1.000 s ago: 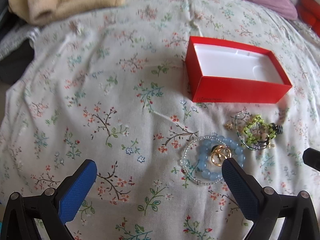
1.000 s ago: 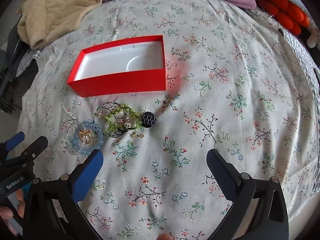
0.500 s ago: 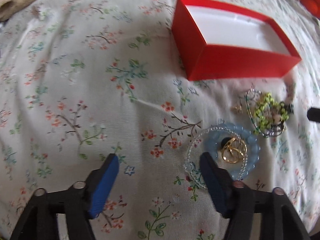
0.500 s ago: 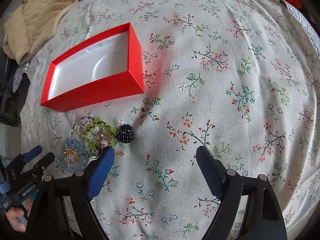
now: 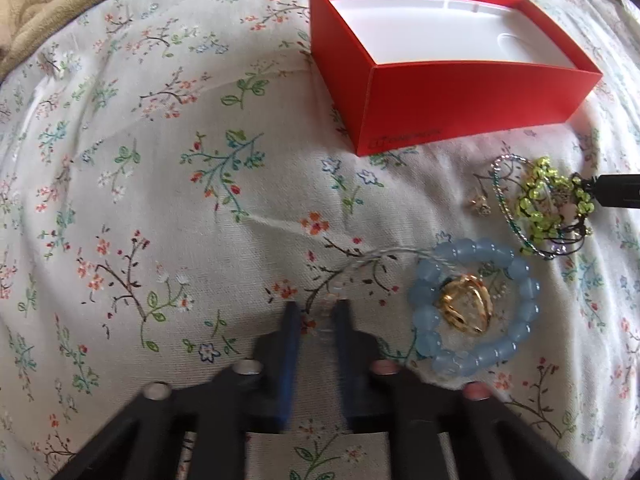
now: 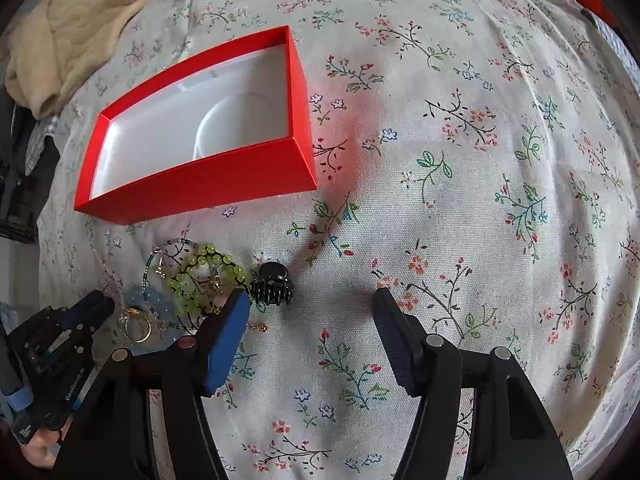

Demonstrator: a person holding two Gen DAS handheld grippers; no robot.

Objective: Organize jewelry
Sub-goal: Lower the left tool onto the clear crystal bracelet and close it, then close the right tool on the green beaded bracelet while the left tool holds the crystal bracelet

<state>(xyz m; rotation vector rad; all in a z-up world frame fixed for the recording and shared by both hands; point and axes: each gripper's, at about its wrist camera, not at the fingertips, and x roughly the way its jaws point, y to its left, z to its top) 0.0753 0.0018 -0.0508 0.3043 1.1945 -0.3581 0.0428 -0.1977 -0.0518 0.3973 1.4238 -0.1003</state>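
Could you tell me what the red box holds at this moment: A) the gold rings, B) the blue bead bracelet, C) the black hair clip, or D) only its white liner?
D: the red box shows only its white liner; all the jewelry lies outside it on the floral bedspread.

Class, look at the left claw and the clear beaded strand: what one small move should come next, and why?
Probably lift the left claw a little, toward the red box. Its fingers have nearly closed on the clear beaded strand, which lies on the floral sheet, and the box is open and holds no jewelry yet.
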